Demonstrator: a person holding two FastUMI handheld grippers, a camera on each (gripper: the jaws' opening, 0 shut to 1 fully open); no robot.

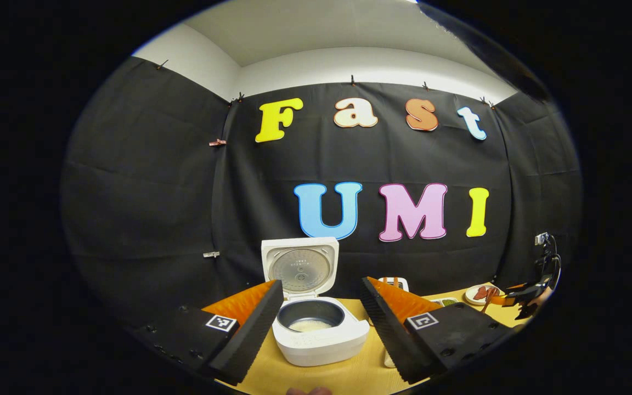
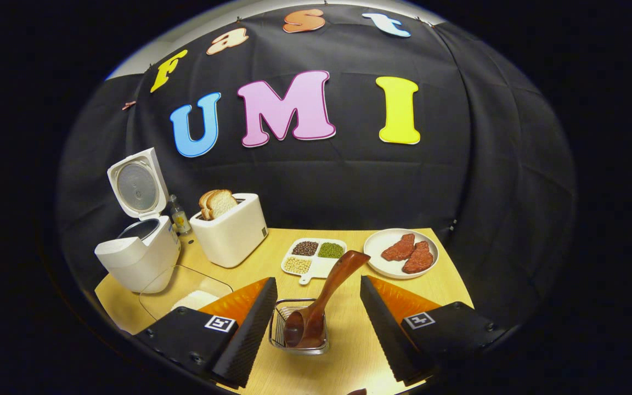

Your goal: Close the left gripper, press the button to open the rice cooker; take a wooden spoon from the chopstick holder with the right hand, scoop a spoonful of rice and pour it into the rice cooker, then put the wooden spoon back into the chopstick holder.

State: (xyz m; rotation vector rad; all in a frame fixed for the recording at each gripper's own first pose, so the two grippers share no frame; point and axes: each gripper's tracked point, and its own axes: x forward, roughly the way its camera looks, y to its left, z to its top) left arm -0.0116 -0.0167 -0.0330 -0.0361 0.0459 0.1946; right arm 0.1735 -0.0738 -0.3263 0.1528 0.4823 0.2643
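In the left gripper view the white rice cooker stands with its lid raised, and white rice lies in the bottom of its dark inner pot. My left gripper is open just in front of it, holding nothing. In the right gripper view the wooden spoon stands bowl down in the wire chopstick holder, its handle leaning up and to the right. My right gripper is open on either side of the holder, with both fingers clear of the spoon. The open cooker is at the far left there.
A glass box of rice lies in front of the cooker. A white toaster with bread, a small bottle, a divided dish of beans and a plate of meat stand behind. The other gripper is at the far right.
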